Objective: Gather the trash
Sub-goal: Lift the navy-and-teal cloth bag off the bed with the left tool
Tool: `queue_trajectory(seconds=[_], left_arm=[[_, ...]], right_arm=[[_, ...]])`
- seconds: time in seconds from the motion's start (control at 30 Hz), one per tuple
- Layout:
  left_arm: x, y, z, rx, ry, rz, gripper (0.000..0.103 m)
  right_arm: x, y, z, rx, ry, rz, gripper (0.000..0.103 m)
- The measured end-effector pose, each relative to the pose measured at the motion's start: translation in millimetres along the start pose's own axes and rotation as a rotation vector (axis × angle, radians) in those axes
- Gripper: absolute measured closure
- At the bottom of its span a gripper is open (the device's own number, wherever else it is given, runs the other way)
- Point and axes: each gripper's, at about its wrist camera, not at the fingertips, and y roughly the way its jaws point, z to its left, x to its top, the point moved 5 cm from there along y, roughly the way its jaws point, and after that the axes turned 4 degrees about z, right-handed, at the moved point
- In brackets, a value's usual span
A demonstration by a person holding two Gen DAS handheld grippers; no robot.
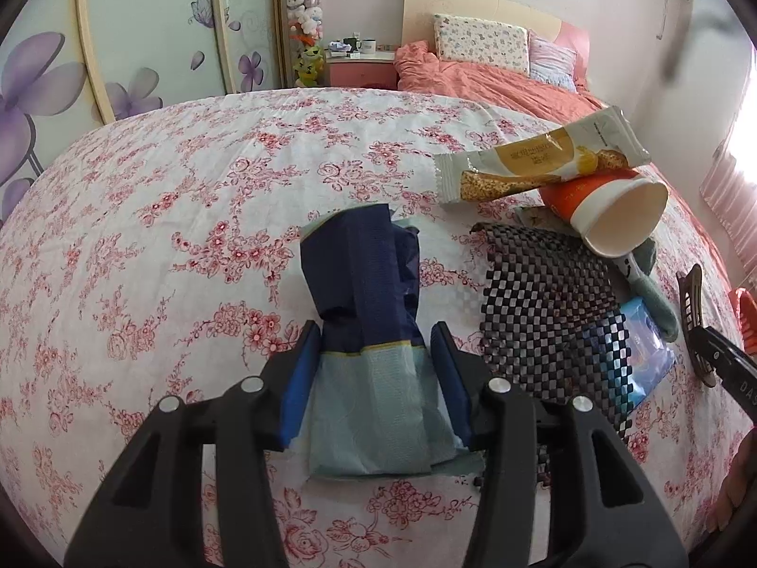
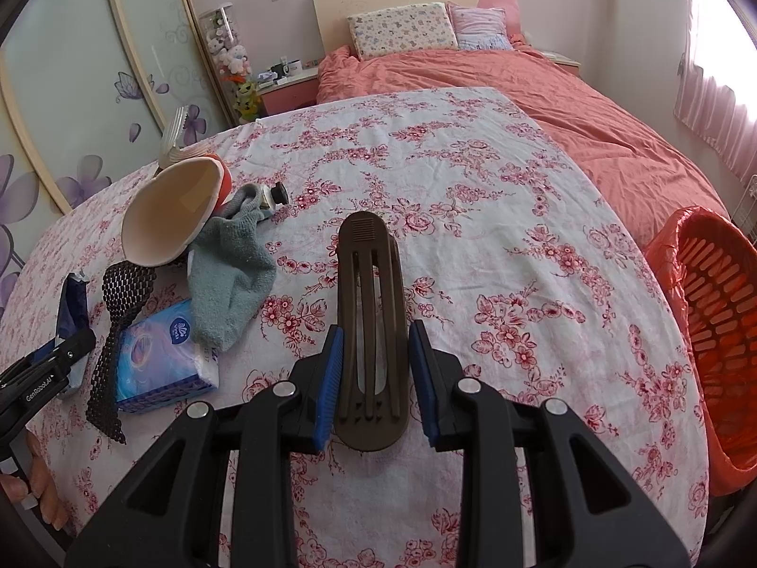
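Observation:
A crumpled dark-and-light-blue plastic packet (image 1: 364, 312) lies on the flowered tablecloth (image 1: 165, 236). My left gripper (image 1: 374, 331) is open and straddles it, one blue pad on each side and neither visibly pressing. In the right wrist view the same packet (image 2: 71, 303) shows beside the left gripper (image 2: 47, 369). My right gripper (image 2: 376, 331) is shut on a long brown hair clip (image 2: 371, 312), which also shows at the right edge as the hair clip (image 1: 690, 322). A snack-bar wrapper (image 1: 539, 161) rests on a tipped orange paper cup (image 1: 615, 217).
Near the cup lie a black mesh mat (image 1: 544, 312), a blue tissue pack (image 2: 156, 355), a grey sock (image 2: 227, 279) and a small tube (image 2: 274, 196). An orange basket lined with a red bag (image 2: 719, 331) stands past the table's right edge. A bed lies behind.

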Motion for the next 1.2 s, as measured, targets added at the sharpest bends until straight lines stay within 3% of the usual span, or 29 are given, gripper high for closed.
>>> queue_trajectory(seconds=[0.6, 0.67, 0.8, 0.87, 1.03, 1.2], left_arm=[[0, 1, -3, -0.001, 0.009, 0.003, 0.051], [1, 2, -6, 0.017, 0.033, 0.005, 0.050], [2, 3, -5, 0.036, 0.047, 0.009, 0.049], [3, 3, -2, 0.038, 0.041, 0.007, 0.052], [3, 1, 0, 0.044, 0.043, 0.000, 0.062], [1, -7, 0, 0.054, 0.051, -0.016, 0.063]], right_arm=[[1, -1, 0, -0.015, -0.013, -0.001, 0.072], [4, 2, 5, -0.032, -0.043, 0.006, 0.064], [8, 7, 8, -0.068, -0.067, 0.010, 0.063], [8, 6, 5, -0.076, -0.059, 0.007, 0.069], [6, 2, 0, -0.059, -0.056, 0.002, 0.070], [3, -7, -6, -0.046, -0.040, -0.011, 0.070]])
